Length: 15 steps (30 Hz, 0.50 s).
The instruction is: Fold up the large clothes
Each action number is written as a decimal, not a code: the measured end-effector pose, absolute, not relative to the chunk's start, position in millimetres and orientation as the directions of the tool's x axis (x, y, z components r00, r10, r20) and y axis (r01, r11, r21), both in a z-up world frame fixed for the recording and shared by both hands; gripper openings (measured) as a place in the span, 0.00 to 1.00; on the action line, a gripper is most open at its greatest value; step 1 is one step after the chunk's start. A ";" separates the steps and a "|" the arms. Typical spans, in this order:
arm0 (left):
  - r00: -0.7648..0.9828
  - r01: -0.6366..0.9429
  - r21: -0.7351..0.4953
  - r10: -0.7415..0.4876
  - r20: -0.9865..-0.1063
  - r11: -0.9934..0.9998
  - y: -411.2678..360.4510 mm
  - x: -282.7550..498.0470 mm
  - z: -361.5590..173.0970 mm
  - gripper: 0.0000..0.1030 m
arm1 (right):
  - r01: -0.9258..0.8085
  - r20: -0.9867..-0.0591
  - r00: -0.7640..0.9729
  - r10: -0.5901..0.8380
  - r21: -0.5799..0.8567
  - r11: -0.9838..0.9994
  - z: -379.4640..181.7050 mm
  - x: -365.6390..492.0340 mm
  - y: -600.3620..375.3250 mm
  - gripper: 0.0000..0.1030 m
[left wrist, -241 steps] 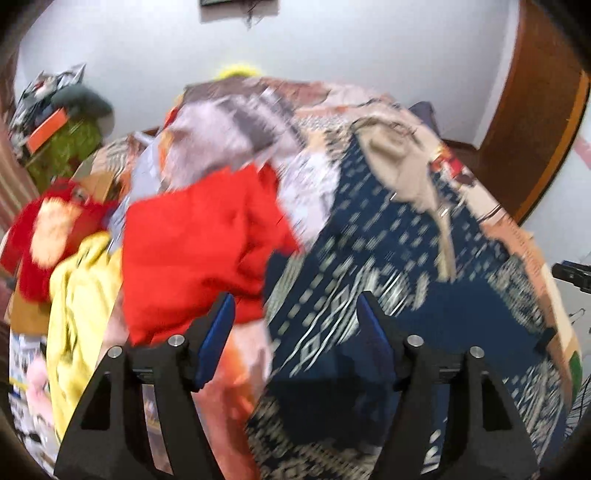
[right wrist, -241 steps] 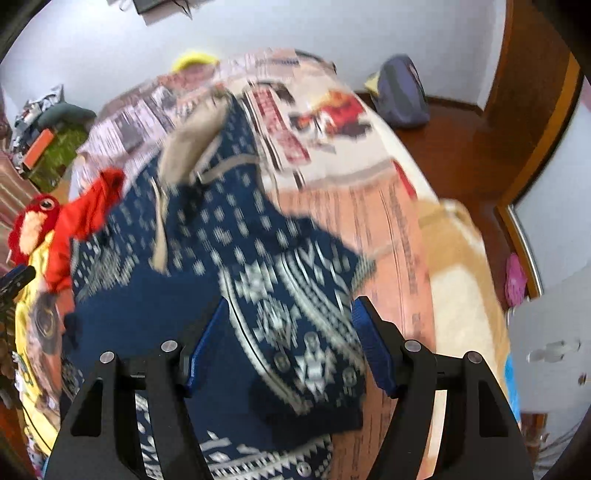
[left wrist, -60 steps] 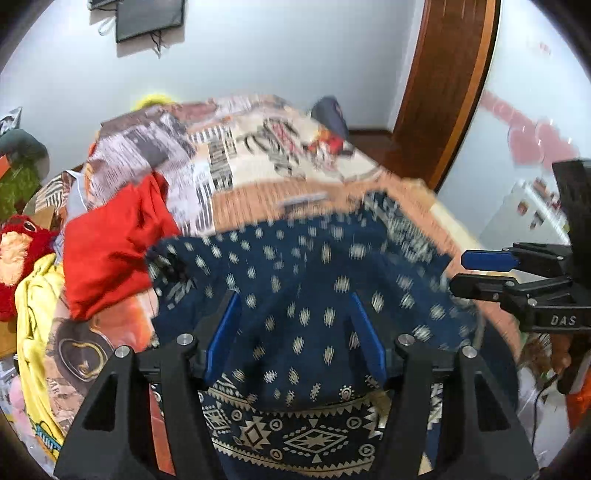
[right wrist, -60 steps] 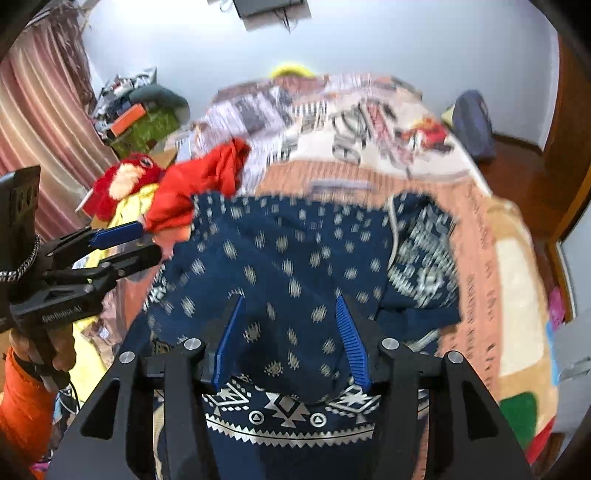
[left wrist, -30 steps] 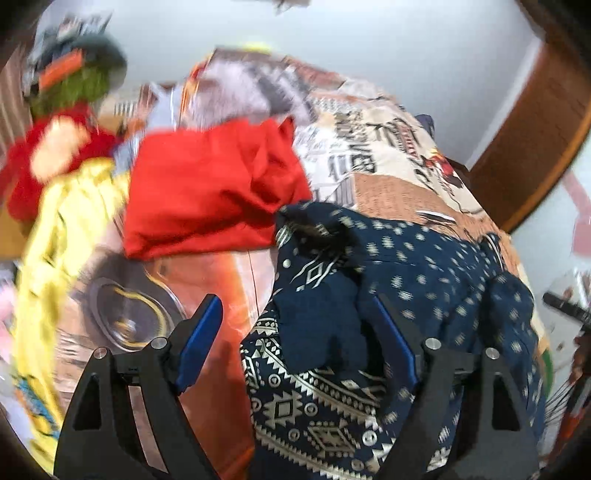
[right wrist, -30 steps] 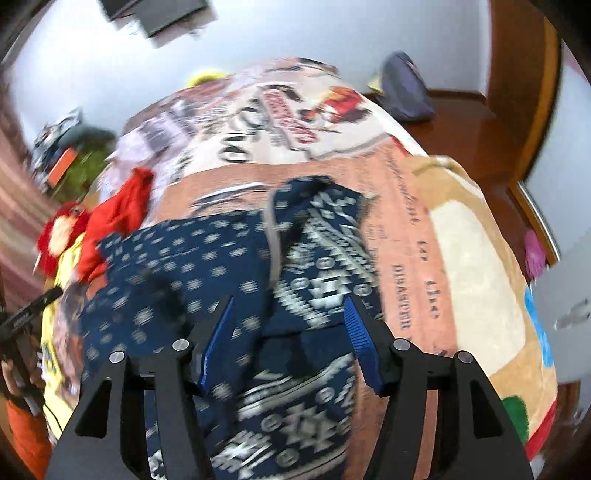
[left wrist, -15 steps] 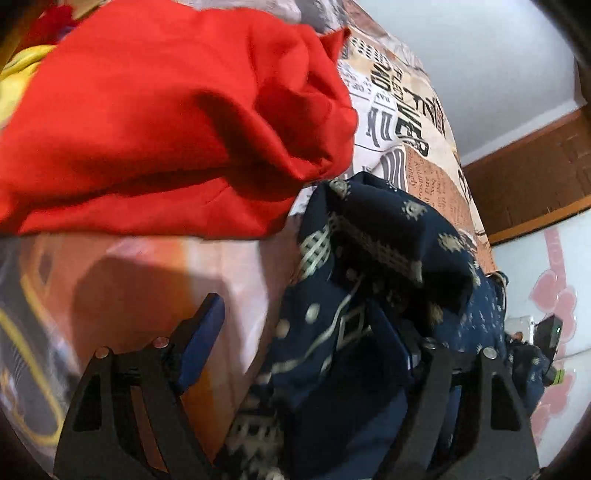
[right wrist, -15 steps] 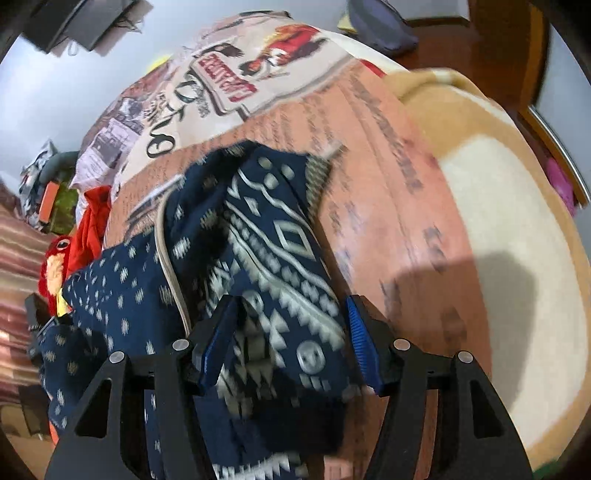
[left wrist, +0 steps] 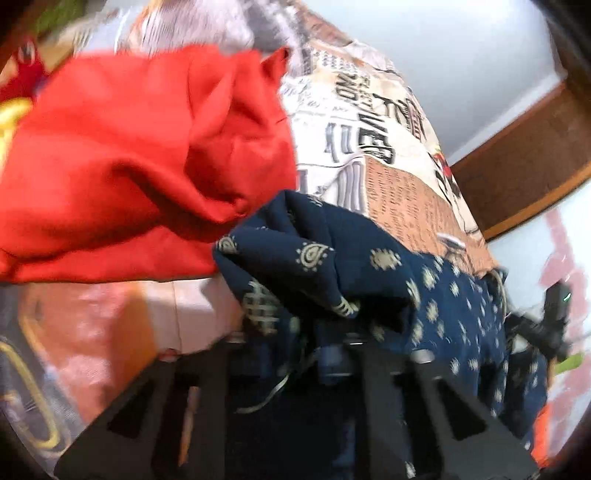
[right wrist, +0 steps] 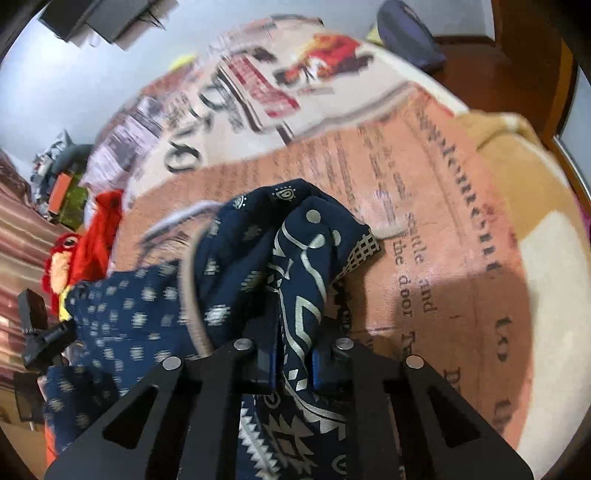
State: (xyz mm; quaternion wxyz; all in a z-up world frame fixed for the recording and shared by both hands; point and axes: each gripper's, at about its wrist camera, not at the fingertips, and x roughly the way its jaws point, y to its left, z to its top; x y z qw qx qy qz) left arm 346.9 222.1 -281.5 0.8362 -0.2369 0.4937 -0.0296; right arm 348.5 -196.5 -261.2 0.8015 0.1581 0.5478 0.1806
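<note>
Your right gripper [right wrist: 293, 363] is clamped tight on a bunched fold of the navy blue cotton garment with a cream geometric print [right wrist: 303, 258]; the blue pads pinch the cloth between them, and the fold rises toward 12 o'clock before spilling to 9 o'clock in the right wrist view. Your left gripper [left wrist: 332, 354] is likewise closed, its fingers nearly buried under the same navy cloth [left wrist: 332, 258], which drapes over them and runs off toward 3 o'clock. The garment lies on the peach and cream newspaper-print bedspread [right wrist: 443, 192], stretched between your two grippers. Beyond the left gripper, at 10 o'clock, a crumpled red fabric garment [left wrist: 140, 155] touches the navy corner. Further out in the right wrist view, at 9 o'clock, sits a red plush toy [right wrist: 61, 258], and at 1 o'clock, past the bed's far edge, a dark blue-grey bag [right wrist: 406, 35] rests on the brown wooden floor [right wrist: 469, 62].
</note>
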 end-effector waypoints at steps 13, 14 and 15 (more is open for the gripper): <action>0.691 -0.003 -0.427 -0.307 -0.654 0.904 186.6 320.1 -145.0 0.04 | -0.255 -0.674 0.546 0.497 0.431 0.866 -134.8 321.4 -188.2 0.08; 0.699 0.011 -0.421 -0.308 -0.645 0.907 182.7 320.8 -137.1 0.04 | -0.259 -0.657 0.563 0.501 0.436 0.862 -128.5 321.6 -187.7 0.08; 0.707 0.020 -0.418 -0.308 -0.637 0.908 179.5 322.6 -130.6 0.04 | -0.266 -0.643 0.578 0.502 0.433 0.861 -121.7 322.1 -187.2 0.08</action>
